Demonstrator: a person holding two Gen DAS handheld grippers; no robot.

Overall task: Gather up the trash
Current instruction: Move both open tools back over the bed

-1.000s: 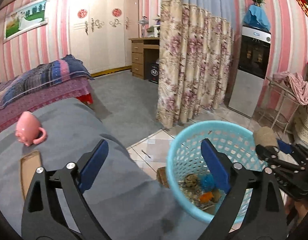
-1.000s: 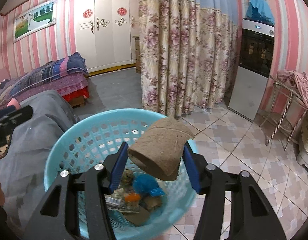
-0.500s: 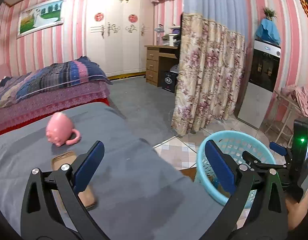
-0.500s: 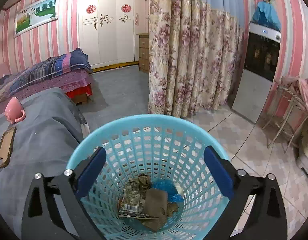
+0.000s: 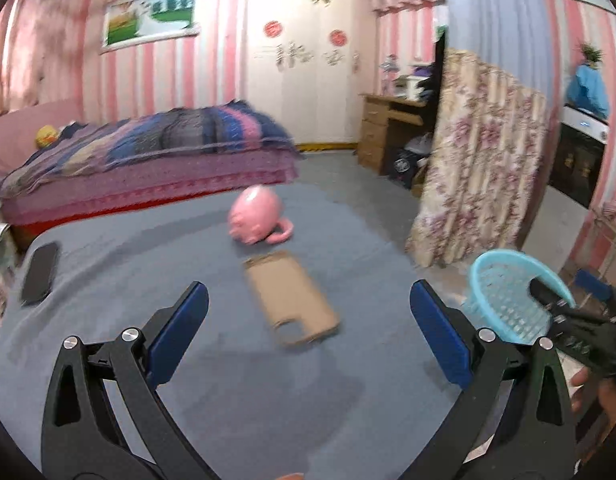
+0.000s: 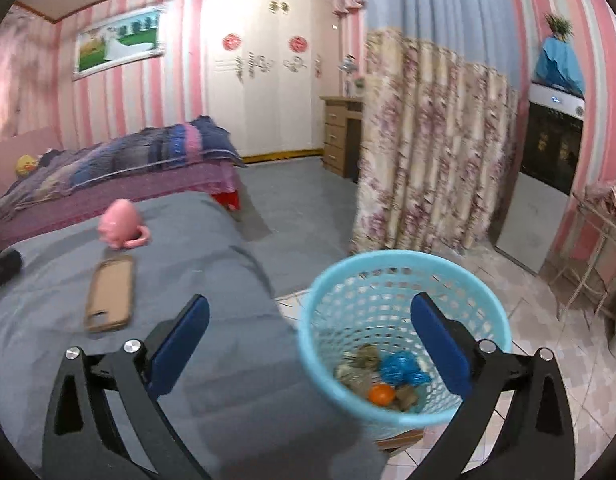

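Observation:
A light blue plastic basket [image 6: 408, 272] stands on the floor beside the grey-covered table; it also shows in the left wrist view [image 5: 508, 300]. Inside lie several pieces of trash, among them a blue wrapper [image 6: 404, 372] and an orange piece [image 6: 380, 394]. My right gripper [image 6: 310, 342] is open and empty, above the table's edge and the basket. My left gripper [image 5: 308, 328] is open and empty over the grey table [image 5: 227, 380], just short of a tan phone case [image 5: 291, 300].
A pink mug [image 5: 256, 220] lies on its side beyond the phone case. A black phone [image 5: 39, 274] lies at the table's left edge. A bed [image 5: 147, 160], a floral curtain [image 5: 476, 168] and a wooden desk [image 5: 388, 136] stand behind.
The right gripper opened and dropped the cardboard roll into the basket, then drew back left. The left gripper swung left from the basket to over the table.

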